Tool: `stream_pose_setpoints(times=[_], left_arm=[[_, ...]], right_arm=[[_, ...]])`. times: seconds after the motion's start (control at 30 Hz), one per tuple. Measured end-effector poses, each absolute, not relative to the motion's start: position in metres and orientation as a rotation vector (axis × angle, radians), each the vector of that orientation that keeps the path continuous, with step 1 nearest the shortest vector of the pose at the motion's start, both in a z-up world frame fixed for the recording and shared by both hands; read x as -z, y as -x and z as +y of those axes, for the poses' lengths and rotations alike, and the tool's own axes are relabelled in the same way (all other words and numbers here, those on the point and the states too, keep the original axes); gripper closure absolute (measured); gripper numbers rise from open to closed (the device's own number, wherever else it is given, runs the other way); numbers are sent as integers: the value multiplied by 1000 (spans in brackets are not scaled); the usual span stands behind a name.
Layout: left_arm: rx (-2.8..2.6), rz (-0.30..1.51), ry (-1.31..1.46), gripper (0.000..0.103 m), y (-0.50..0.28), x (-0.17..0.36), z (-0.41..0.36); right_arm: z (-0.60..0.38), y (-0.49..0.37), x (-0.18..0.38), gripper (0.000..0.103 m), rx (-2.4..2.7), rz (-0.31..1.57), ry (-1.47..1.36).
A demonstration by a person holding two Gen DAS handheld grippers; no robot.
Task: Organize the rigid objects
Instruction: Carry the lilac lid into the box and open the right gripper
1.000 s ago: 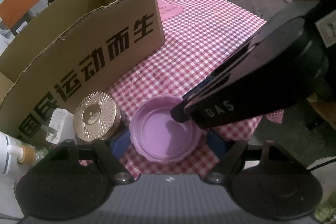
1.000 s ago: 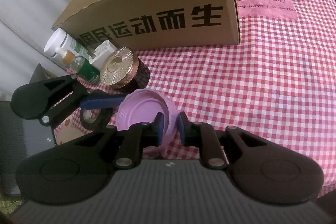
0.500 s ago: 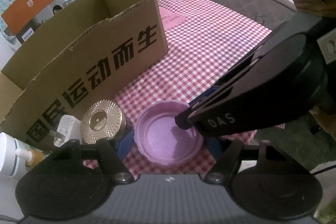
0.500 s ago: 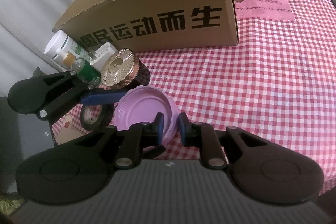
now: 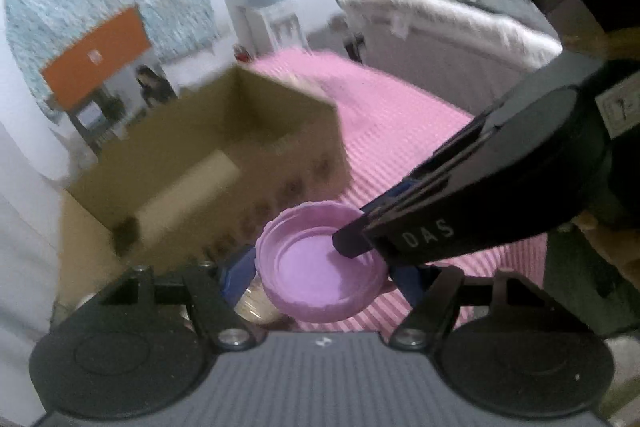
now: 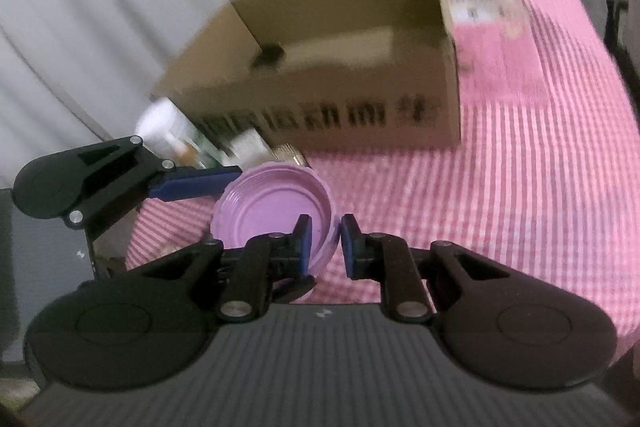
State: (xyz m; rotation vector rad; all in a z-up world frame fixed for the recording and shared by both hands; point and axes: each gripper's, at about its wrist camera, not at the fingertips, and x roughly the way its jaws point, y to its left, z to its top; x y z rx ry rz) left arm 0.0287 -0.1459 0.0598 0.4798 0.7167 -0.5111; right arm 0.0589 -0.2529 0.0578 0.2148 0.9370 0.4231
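A round purple lid [image 5: 320, 271] is held in the air, hollow side up, by both grippers. My left gripper [image 5: 320, 273] is shut across its width, blue pads on either side. My right gripper [image 6: 325, 243] is shut on its rim; it shows in the left wrist view [image 5: 352, 247] reaching in from the right. The lid also shows in the right wrist view [image 6: 272, 211]. An open cardboard box [image 6: 340, 67] with black lettering stands beyond it on the pink checked tablecloth [image 6: 520, 187]. Both views are blurred.
A gold-topped jar [image 6: 290, 153], a white bottle [image 6: 160, 123] and small bottles stand by the box's near left corner. A dark item [image 6: 270, 55] lies inside the box. The table edge is close below the grippers.
Both grippers have lifted the purple lid off the table and carried it up towards the box. The box's inside has come into view.
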Motion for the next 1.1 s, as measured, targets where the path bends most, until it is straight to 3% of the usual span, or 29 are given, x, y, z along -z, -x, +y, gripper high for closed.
stream_pose_setpoints(times=[0.23,0.47,0.8,1.1], left_arm=[[428,615,-470,29,-58,-114,-118],[383,714,-451,29,-131,-126,-94],[385,1068,-397,29,-233,-65,-65],[367,1191,-455,29,-249,-28,-62]], right_arm=[[-230,-100,-118,88,-531,829,-155],[-196,-184,-132,88,-623,898,-144],[-156,-307,-48,87,-660,1255,-244],[-136,-342,-1,86,-665,1438,-286]])
